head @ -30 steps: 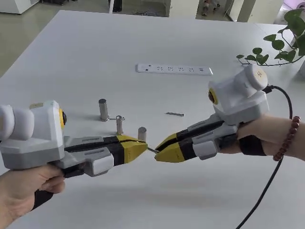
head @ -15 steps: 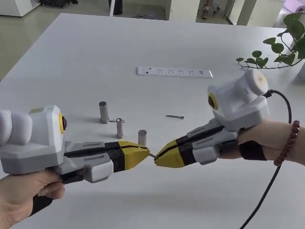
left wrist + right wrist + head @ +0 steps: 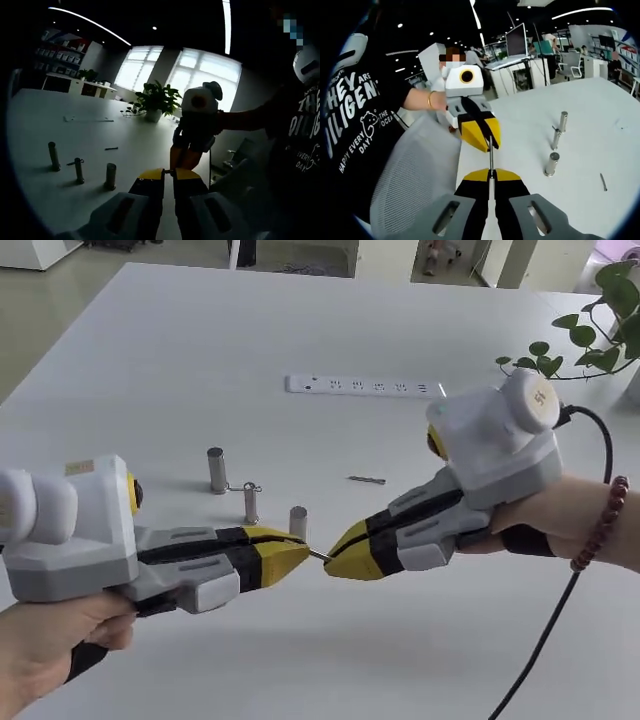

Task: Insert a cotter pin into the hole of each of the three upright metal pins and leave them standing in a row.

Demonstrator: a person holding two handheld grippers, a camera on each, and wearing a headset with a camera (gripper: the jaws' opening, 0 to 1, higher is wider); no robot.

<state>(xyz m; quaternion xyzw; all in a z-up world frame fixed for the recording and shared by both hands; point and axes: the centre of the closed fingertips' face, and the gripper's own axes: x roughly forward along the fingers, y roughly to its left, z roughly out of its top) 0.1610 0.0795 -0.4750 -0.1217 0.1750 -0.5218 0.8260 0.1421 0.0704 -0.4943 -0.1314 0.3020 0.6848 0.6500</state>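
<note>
While the left gripper (image 3: 292,551) and the right gripper (image 3: 338,558) are meeting tip to tip well on the near side of the long white power strip (image 3: 365,386), a thin, straight steel cotter pin (image 3: 318,555) is bridging the small gap between them. Both pairs of jaws are sitting narrow, each pinching one end of it above the white table (image 3: 200,340).

Three upright grey metal pins are standing in a slanting row between the power strip and the grippers: the far pin (image 3: 216,470) closest to the strip, then the middle pin (image 3: 250,504), then the near pin (image 3: 298,521) farthest from it. The middle pin is carrying a fitted cotter pin (image 3: 243,487) through its hole, while the other two are looking empty. A loose cotter pin (image 3: 367,480) is lying flat on the near side of the strip.

The held pin is probably behaving as light, smooth and springy, so it is likely to swivel or flick out of a tip grip. Gripping it close to its head, leaving the legs free for the hole, is looking wisest, though which end is the head is too small to tell. The upright pins are narrow-based and probably tipping easily.
</note>
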